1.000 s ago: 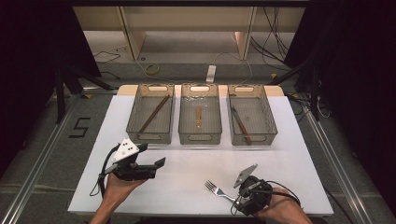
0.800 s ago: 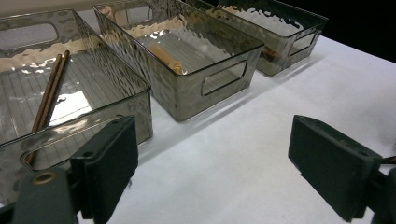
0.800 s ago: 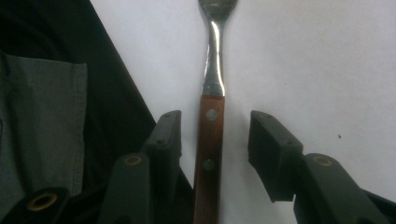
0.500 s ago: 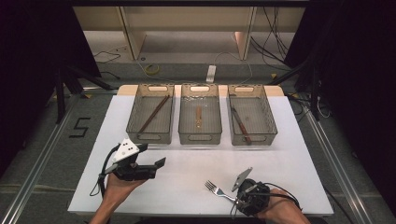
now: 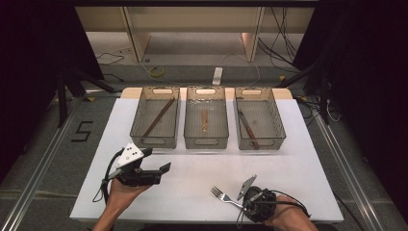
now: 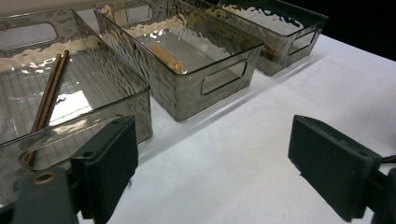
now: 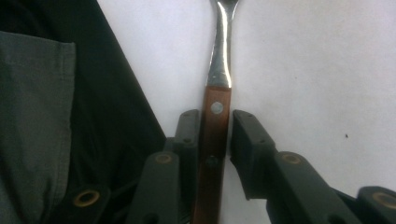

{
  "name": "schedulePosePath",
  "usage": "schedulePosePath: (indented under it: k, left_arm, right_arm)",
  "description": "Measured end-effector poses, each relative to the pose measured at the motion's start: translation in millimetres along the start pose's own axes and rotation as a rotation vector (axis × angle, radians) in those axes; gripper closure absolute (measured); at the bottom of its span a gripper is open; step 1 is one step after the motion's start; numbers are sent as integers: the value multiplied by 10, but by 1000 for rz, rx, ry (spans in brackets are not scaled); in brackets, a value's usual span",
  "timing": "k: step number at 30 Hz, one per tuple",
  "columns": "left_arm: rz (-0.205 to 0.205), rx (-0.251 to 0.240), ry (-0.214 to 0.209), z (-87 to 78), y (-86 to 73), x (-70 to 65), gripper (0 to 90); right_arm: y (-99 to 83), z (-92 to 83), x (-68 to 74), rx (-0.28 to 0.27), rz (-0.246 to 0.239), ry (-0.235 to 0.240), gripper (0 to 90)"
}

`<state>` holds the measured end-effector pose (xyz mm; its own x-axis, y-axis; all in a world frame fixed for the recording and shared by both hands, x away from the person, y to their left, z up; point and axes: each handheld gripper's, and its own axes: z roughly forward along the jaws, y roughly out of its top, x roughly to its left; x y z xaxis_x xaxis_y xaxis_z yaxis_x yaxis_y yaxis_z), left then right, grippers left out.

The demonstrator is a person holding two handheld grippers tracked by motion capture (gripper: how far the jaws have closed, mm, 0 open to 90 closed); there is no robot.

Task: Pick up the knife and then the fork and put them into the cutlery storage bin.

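At the near edge of the white table, the right gripper lay low over the fork. In the right gripper view the fork's wooden handle ran straight up between the two black jaws, its steel neck reaching past them onto the table. The left jaw lay against the handle; a thin gap seemed to remain at the right jaw, so the jaws, which had just been closing, flanked the handle closely without a clear clamp on it. In the high view the tines pointed up and to the left, away from the gripper.

Somewhat farther in and to the left, the left gripper was held above the table with its jaws wide apart and nothing between them.

Beyond stood three clear bins in a row: the left bin held chopsticks, the middle bin a small wooden-handled utensil, the right bin a dark-handled utensil.
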<state>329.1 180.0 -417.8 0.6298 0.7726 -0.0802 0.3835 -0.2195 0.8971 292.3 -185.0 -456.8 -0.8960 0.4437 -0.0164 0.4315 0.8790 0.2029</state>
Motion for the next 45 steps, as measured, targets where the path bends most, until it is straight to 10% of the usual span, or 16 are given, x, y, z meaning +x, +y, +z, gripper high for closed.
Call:
schedulePosePath:
  k: [32, 45]
  left_arm:
    - [-1, -2, 3, -3, 1, 6, 157]
    - [-1, 0, 5, -2, -1, 8, 157]
  right_arm:
    - [66, -11, 31, 46, -15, -15, 778]
    - [57, -213, -212, -85, 49, -43, 777]
